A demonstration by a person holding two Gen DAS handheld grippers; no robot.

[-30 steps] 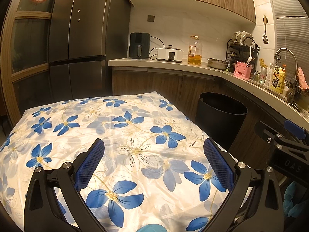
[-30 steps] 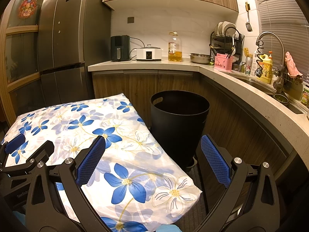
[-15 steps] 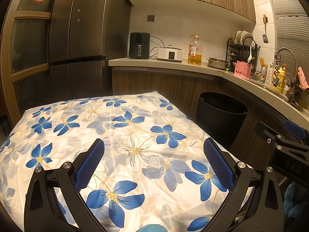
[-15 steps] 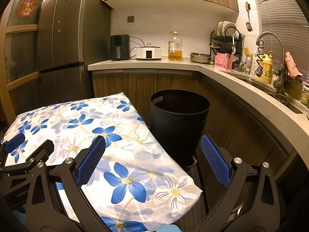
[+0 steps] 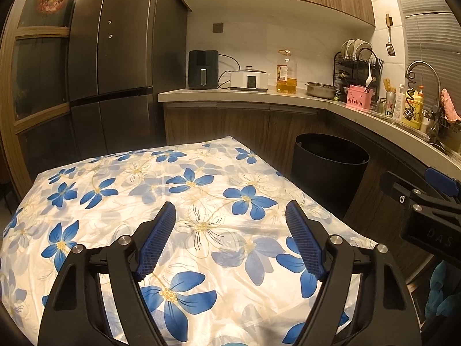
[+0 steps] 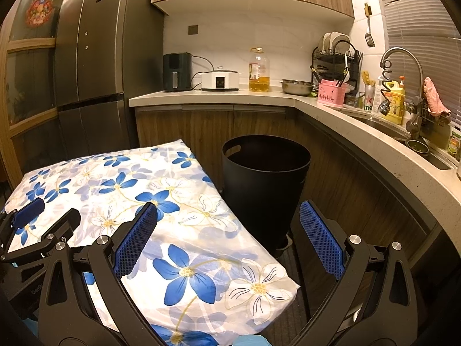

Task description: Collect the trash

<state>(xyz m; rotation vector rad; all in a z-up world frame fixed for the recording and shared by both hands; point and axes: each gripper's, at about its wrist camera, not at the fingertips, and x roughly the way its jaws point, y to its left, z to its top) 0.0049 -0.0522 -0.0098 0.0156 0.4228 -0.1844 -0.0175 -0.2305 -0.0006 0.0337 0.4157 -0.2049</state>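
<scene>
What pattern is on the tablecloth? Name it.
Blue and white flowers on a white ground; the tablecloth shows best in the left wrist view.

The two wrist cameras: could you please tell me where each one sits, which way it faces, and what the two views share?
Left wrist view: sits behind the left gripper, looking slightly down over the flowered tablecloth toward the counter; its jaws, just closing a little, stand open on nothing, and the right gripper's side shows at the right edge.
Right wrist view: sits behind the right gripper, facing the black bin past the cloth's corner; open jaws, the left gripper at the left edge.
Shared: cloth, bin, fridge, counter.
</scene>
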